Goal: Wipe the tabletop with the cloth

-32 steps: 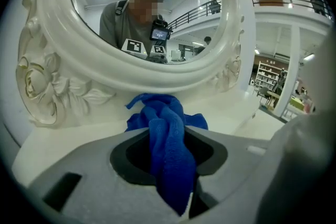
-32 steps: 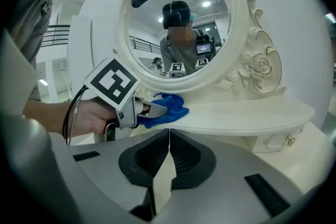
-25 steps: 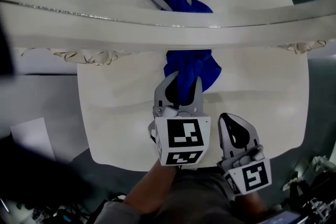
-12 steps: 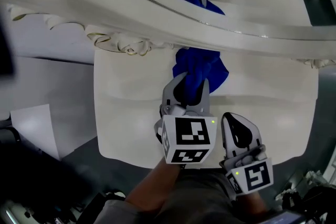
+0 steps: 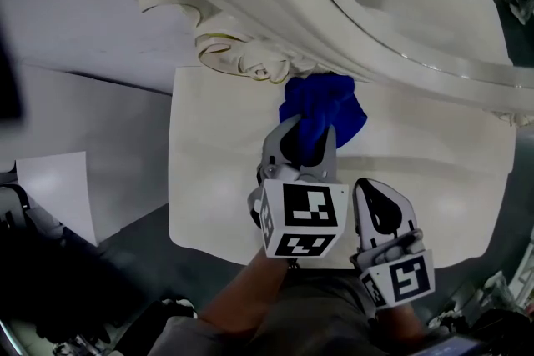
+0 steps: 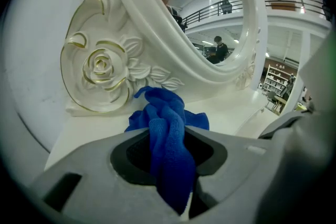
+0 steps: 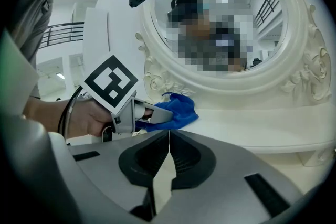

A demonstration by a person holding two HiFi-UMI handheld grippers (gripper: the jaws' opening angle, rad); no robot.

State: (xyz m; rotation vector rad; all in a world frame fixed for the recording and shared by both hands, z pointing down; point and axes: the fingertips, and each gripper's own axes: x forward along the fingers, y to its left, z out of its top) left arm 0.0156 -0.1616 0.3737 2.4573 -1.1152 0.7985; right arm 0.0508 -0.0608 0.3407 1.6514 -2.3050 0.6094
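Left gripper (image 5: 304,136) clamps the blue cloth (image 5: 327,100), bunched just beyond its tips on the tabletop (image 5: 213,188); right gripper (image 5: 370,188), jaws together and empty, sits near-right.

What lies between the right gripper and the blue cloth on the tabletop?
Only bare white tabletop. The right gripper view shows the shut, empty right gripper apart from the blue cloth, which the left gripper holds.

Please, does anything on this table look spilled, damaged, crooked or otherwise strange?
Nothing stands out. The tabletop shows no spill or damage. The blue cloth is bunched, not spread flat, and is gripped by the left gripper, close to the carved mirror frame. The right gripper is shut and empty.
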